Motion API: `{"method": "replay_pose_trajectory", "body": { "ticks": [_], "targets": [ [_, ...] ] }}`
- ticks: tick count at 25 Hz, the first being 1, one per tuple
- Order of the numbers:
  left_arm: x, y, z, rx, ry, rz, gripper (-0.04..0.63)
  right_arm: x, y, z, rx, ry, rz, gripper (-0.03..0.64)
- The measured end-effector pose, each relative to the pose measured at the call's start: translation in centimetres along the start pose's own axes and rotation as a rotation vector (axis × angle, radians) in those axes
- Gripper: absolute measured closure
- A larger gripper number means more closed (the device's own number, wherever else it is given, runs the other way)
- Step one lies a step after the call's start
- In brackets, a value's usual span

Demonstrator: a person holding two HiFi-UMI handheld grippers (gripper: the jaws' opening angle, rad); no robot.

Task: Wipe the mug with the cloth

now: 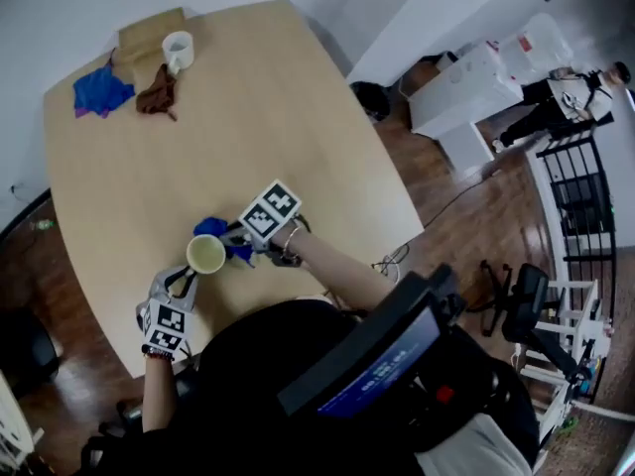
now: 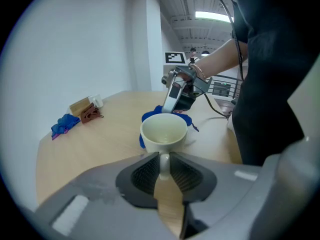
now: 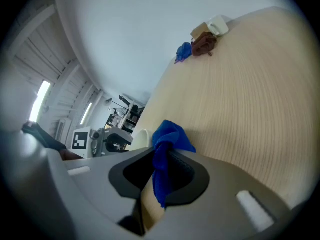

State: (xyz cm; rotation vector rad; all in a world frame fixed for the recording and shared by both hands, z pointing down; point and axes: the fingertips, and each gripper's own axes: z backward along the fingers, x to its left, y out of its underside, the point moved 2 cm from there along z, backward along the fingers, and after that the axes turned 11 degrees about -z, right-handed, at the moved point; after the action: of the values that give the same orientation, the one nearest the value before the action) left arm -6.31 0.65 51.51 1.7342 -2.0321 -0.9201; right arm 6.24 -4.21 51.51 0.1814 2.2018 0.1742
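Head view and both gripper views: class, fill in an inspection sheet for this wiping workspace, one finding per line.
Surface: light wooden table, bare across its middle.
Job's things: cream mug upright near the person's edge; blue cloth against its far side.
Clutter: white mug, brown cloth, second blue cloth and tan box at the far corner.
Grippers: left gripper jaws shut on the cream mug's handle; right gripper jaws shut on the blue cloth.
Cables: cable on the floor beside the table.
Surroundings: wooden floor, white cabinet, standing person, office chair.
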Motion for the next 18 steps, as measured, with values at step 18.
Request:
{"method": "replay_pose_trajectory", "body": {
  "ticks": [18],
  "targets": [
    [0.4,-0.7,-2.3,-0.047,-0.005,0.134,0.526,-1.2,0.9,0.0,-0.169,-0.049,-0.066,0.554]
  ]
}}
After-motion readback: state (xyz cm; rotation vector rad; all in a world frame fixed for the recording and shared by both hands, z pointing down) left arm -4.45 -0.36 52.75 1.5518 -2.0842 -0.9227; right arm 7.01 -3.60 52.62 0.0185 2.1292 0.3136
